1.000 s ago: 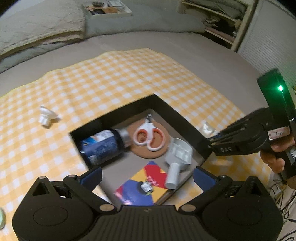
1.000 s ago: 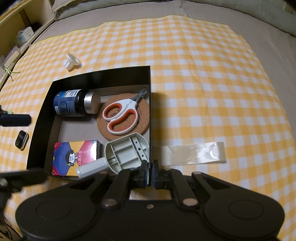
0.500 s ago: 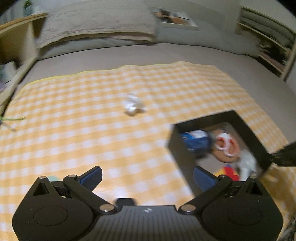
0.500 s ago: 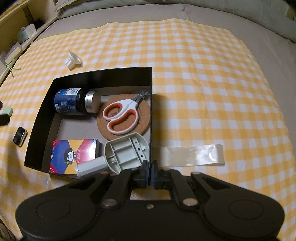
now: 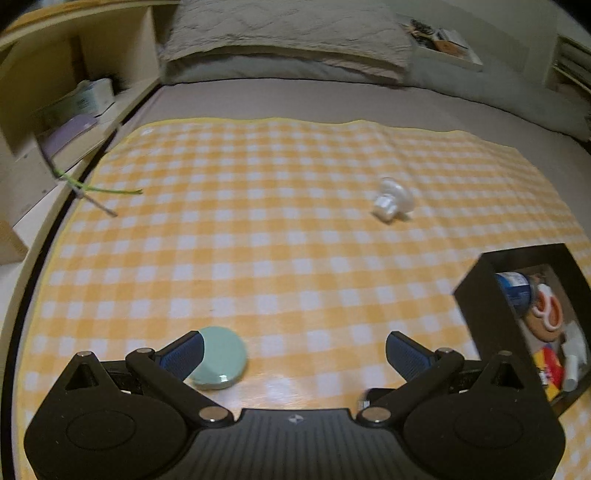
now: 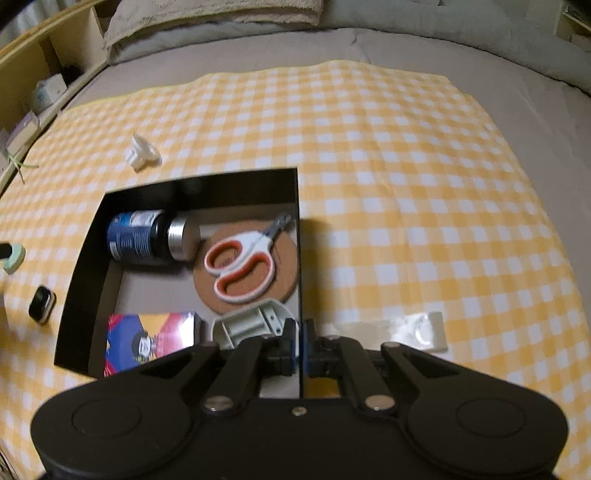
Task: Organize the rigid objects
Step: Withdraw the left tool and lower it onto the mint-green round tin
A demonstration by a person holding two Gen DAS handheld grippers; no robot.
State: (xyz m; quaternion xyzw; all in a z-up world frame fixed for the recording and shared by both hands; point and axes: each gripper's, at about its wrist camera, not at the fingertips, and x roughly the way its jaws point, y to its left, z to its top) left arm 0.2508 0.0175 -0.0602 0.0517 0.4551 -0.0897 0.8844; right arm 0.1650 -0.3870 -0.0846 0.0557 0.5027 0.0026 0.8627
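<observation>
A black open box point(image 6: 85, 258) sits on the yellow checked cloth and holds a blue bottle point(image 6: 142, 240), orange-handled scissors point(image 6: 240, 264) on a cork coaster, a colourful card box point(image 6: 147, 341) and a grey plastic tool point(image 6: 251, 326). My right gripper point(image 6: 300, 345) is shut on the box's right wall near its front corner. My left gripper point(image 5: 293, 349) is open and empty, low over the cloth, with a mint green round disc point(image 5: 219, 358) just by its left fingertip. A white plastic piece point(image 5: 391, 201) lies farther off. The box also shows in the left wrist view point(image 5: 491, 325) at right.
A small black device point(image 6: 42, 304) lies left of the box, partly hidden under my left gripper point(image 5: 364, 397). A clear plastic strip point(image 6: 402, 328) lies right of the box. Shelves point(image 5: 66, 107) stand at the left bed edge, pillows point(image 5: 288, 33) behind.
My left gripper has swung left, away from the box, and come down beside the mint disc. My right gripper stays shut on the box wall and has shifted slightly.
</observation>
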